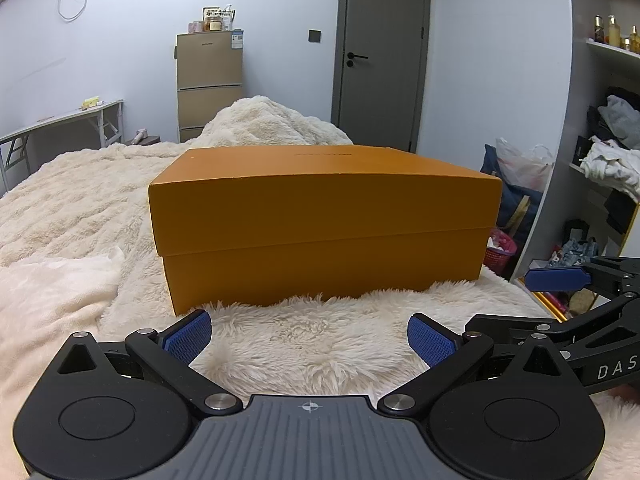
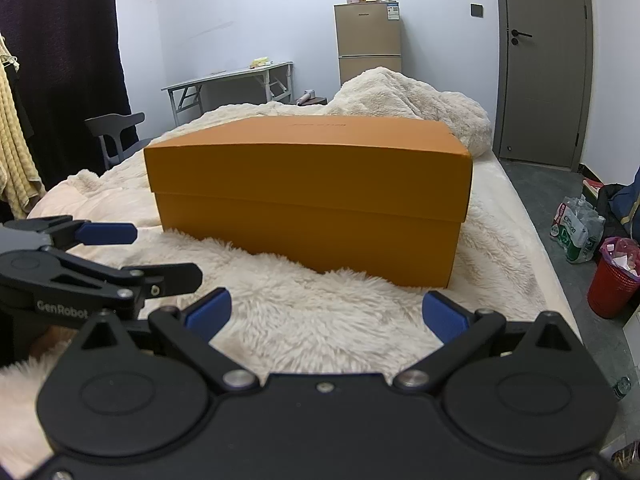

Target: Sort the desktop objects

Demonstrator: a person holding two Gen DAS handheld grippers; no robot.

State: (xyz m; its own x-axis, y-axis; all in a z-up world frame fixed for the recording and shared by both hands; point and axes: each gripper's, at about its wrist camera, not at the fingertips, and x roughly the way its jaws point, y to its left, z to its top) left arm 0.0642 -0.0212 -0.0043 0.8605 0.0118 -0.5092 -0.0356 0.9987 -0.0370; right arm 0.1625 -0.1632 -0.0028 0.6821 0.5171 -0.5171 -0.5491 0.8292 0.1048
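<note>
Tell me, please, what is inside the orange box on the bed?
That cannot be seen: the orange box has its lid fully on, covering the contents. Only its plain outer sides show, resting on the fluffy cream blanket.

My left gripper (image 1: 309, 338) and right gripper (image 2: 327, 316), side by side and level, both pointing forward low over the bed. Each has its blue-padded jaws spread wide with nothing between them; each shows at the edge of the other's view.

Pale walls (image 1: 120, 40) enclose the room; a grey door (image 1: 380, 52) stands far right, a brown fridge (image 1: 210, 80) beside it, a folding table (image 2: 232, 80) far left.
</note>
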